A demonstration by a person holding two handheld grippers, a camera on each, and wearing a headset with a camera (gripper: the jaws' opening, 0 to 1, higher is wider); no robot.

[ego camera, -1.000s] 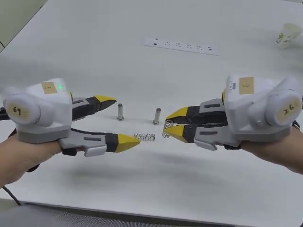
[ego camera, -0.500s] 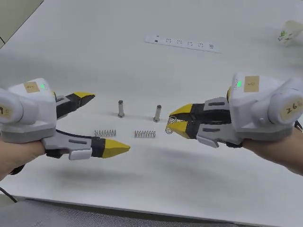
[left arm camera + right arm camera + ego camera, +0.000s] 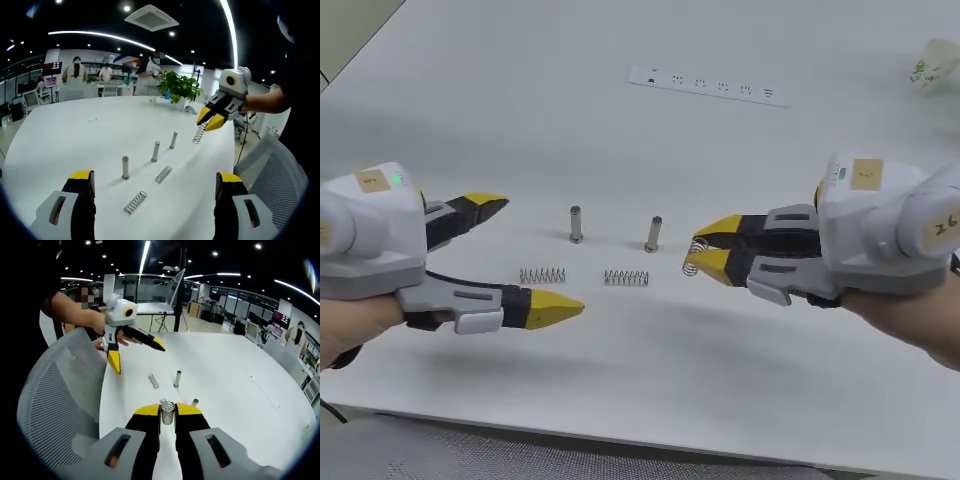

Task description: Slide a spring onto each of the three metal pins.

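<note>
Right gripper [image 3: 705, 252] pinched shut on a spring [image 3: 692, 262], left gripper [image 3: 542, 253] spread wide and empty, three upright pins [image 3: 155, 151] in a row in the left gripper view, two of them in the head view, two loose springs [image 3: 626, 277] flat just before them, bare tabletop [image 3: 620, 380] running to the near edge, power strip [image 3: 708, 87] well apart.

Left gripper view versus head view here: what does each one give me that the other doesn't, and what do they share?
Left gripper view adds a third pin, farthest in the row, near the right gripper, plus a plant and people behind. Head view adds the white body of the left gripper and the hand holding it. Shared: two pins, two loose springs on the table, the right gripper shut on a spring, the left gripper open.
</note>
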